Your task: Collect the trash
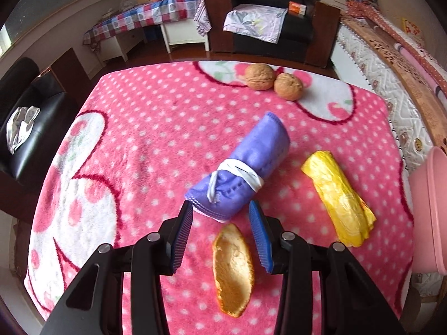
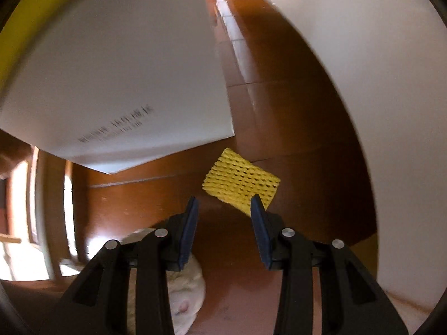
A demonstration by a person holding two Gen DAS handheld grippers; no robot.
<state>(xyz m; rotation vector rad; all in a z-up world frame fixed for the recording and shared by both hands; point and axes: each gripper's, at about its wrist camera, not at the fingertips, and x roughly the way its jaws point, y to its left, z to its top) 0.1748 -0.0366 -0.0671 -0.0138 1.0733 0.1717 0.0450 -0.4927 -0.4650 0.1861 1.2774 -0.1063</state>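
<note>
In the left wrist view my left gripper (image 1: 220, 209) is open and empty, just above a piece of orange peel (image 1: 233, 269) that lies between and below its fingers on the pink dotted blanket (image 1: 145, 139). A rolled purple cloth tied with a white band (image 1: 240, 167) lies just beyond the fingertips. A folded yellow plastic bag (image 1: 339, 198) lies to the right, and two walnuts (image 1: 273, 81) sit at the far edge. In the right wrist view my right gripper (image 2: 225, 203) is open and empty above a brown floor; a yellow foam net (image 2: 240, 184) lies just past its fingertips.
A pink bin rim (image 1: 430, 209) stands at the blanket's right edge. A black armchair (image 1: 268, 19) and a table with a checked cloth (image 1: 145, 14) stand behind. In the right wrist view, a white board (image 2: 125, 69) and a pale curved wall (image 2: 377, 83) flank the floor; a whitish lump (image 2: 190, 293) lies lower left.
</note>
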